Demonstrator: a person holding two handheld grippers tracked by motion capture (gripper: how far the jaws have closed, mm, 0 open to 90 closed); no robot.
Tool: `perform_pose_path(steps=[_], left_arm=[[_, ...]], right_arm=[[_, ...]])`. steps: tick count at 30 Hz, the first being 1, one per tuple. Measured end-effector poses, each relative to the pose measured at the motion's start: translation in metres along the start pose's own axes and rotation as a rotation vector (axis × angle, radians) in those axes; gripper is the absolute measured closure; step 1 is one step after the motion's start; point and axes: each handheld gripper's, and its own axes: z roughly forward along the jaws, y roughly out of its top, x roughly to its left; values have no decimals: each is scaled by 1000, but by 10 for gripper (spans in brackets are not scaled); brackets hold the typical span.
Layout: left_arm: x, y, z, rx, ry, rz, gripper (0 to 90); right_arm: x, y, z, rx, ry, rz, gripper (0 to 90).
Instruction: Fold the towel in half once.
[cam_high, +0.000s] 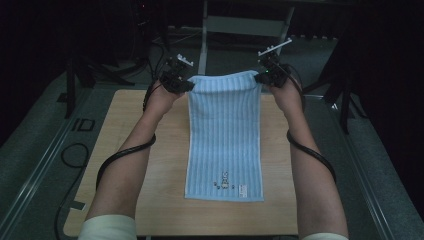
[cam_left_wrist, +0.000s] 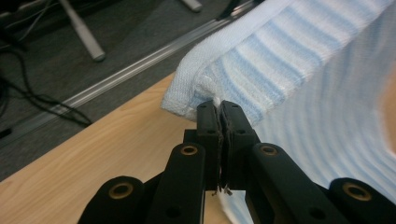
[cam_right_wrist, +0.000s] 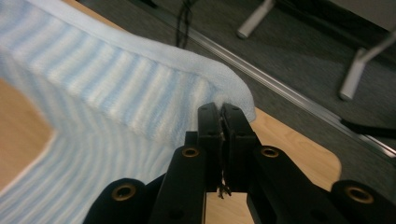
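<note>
Blue-and-white striped towel (cam_high: 224, 135) is lying lengthwise down the middle of the wooden table (cam_high: 130, 150), with its far end being held up off the surface by both grippers. Its near end, bearing a small printed motif and a label, is resting flat close to the person's edge of the table. On the far left corner, the left gripper (cam_high: 186, 84) is pinching the hem, its black jaws pressing together on the cloth, as the left gripper view shows (cam_left_wrist: 220, 108). On the far right corner, the right gripper (cam_high: 262, 76) is clamping the edge the same way (cam_right_wrist: 220, 109). Between the two grippers the raised end is sagging slightly and folding over toward the person. Both forearms are reaching forward along either side of the towel, cables trailing around them.
</note>
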Motion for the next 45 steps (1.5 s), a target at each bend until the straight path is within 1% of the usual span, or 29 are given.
perform_pose_path(steps=[2, 3, 7, 10, 11, 12, 13, 14, 16, 17, 18, 19, 21, 22, 23, 24, 25, 27, 29, 31, 32, 33, 34, 37, 39, 40, 42, 43, 45], left_arm=[[-4, -8, -1, -3, -25, 2, 865], [-6, -13, 0, 0, -36, 1, 865], [-21, -39, 5, -7, -103, -7, 865], [-37, -65, 4, -42, -194, -26, 865], [-44, -74, 4, -49, -210, -18, 865], [-51, -83, 4, -43, -217, -22, 865], [-57, -93, 3, -44, -236, -10, 865], [-64, -103, 3, -48, -240, -3, 864], [-74, -119, 3, -30, -228, 20, 864], [-78, -130, 5, -23, -235, 2, 864], [-83, -139, 7, 0, -225, 2, 864], [-89, -148, 9, 14, -210, 32, 865], [-96, -163, 15, 51, -203, 40, 863], [-101, -173, 20, 76, -190, 66, 864], [-104, -180, 24, 92, -206, 62, 863], [-106, -186, 29, 109, -230, 42, 863], [-107, -191, 32, 117, -238, 34, 862], [-108, -203, 42, 144, -267, 3, 862], [-107, -211, 48, 165, -287, -15, 862], [-105, -217, 52, 167, -285, -30, 860], [-105, -217, 52, 167, -285, -30, 860], [-102, -218, 52, 164, -301, -48, 860], [-101, -218, 53, 165, -302, -44, 860], [-98, -216, 56, 176, -315, -60, 860], [-96, -212, 56, 178, -295, -45, 861], [-95, -209, 54, 178, -288, -36, 861], [-91, -202, 44, 131, -272, -48, 861], [-90, -198, 36, 107, -259, -43, 861], [-93, -197, 11, 39, -228, -6, 860]], right_arm=[[2, -10, -4, -16, 8, 7, 872], [3, -19, -4, -25, 25, 12, 872], [12, -58, 0, 1, 53, -13, 871], [21, -91, -3, -11, 82, -18, 871], [24, -101, -4, -21, 101, -11, 872], [28, -113, -4, -17, 119, -18, 872], [34, -124, -6, -18, 124, -29, 871], [39, -136, -6, -18, 137, -30, 871], [47, -160, -9, -24, 167, -32, 871], [50, -169, -10, -30, 182, -16, 871], [55, -184, -10, -29, 209, -5, 871], [60, -195, -12, -29, 218, -3, 871], [66, -215, -12, -25, 239, 7, 871], [69, -222, -12, -23, 245, 13, 871], [73, -231, -10, -12, 254, 12, 870], [77, -238, -8, 9, 253, 0, 870], [81, -245, -6, 23, 250, 0, 870], [85, -253, -1, 46, 269, 4, 870], [88, -262, 7, 78, 266, 5, 870], [89, -269, 15, 106, 277, 17, 869], [89, -269, 15, 106, 277, 17, 869], [89, -271, 18, 114, 276, 18, 869], [90, -276, 25, 136, 285, 24, 869], [89, -277, 33, 153, 296, 36, 870], [88, -273, 37, 156, 294, 32, 870], [87, -269, 37, 152, 296, 34, 870], [83, -259, 31, 120, 293, 36, 870], [82, -253, 23, 93, 293, 39, 870], [83, -244, -2, 10, 289, 27, 869]])
